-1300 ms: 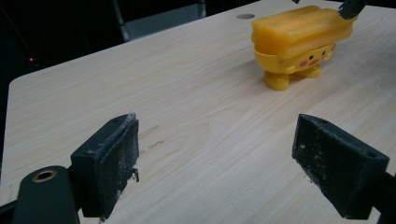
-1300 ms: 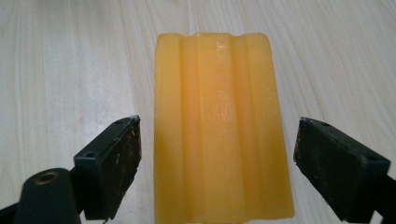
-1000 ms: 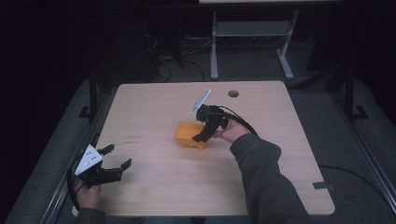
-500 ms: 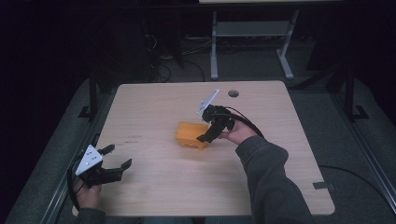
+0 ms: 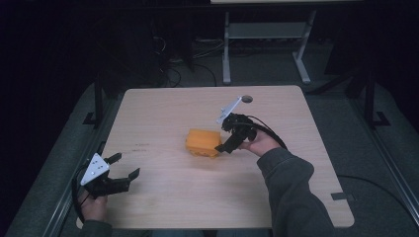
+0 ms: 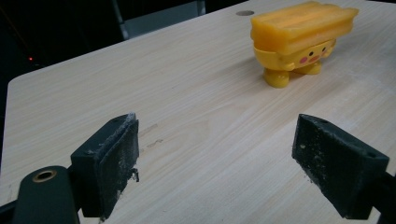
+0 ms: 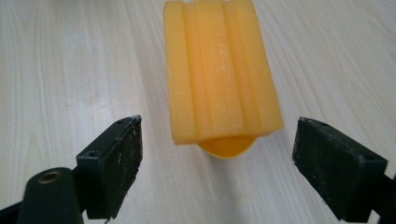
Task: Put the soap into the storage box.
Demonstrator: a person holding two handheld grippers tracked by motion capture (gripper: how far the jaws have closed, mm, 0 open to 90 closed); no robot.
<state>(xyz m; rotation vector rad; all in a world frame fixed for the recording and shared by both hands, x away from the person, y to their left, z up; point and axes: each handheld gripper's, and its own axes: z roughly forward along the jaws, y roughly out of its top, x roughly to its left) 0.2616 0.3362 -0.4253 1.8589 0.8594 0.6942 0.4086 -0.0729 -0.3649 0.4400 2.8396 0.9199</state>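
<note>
A yellow toy (image 5: 202, 142) with a ridged slab-like top stands near the middle of the wooden table (image 5: 163, 108). My right gripper (image 5: 223, 136) is open just to its right, its jaws pointing at the toy. In the right gripper view the toy (image 7: 219, 70) lies ahead of the spread jaws of that gripper (image 7: 219, 140), with its near end level with their tips. My left gripper (image 5: 124, 166) is open at the front left of the table, holding nothing. In the left gripper view (image 6: 217, 140) the toy (image 6: 299, 37) stands far off, showing small feet and a pink-cheeked face.
A round cable hole (image 5: 246, 99) sits near the table's far edge. Behind the table stands a grey metal frame (image 5: 267, 32) among cables on the dark floor. A cable trails from the right gripper across the table.
My right gripper has drawn back to the right, away from the toy, which stays in place. The left gripper has not moved.
</note>
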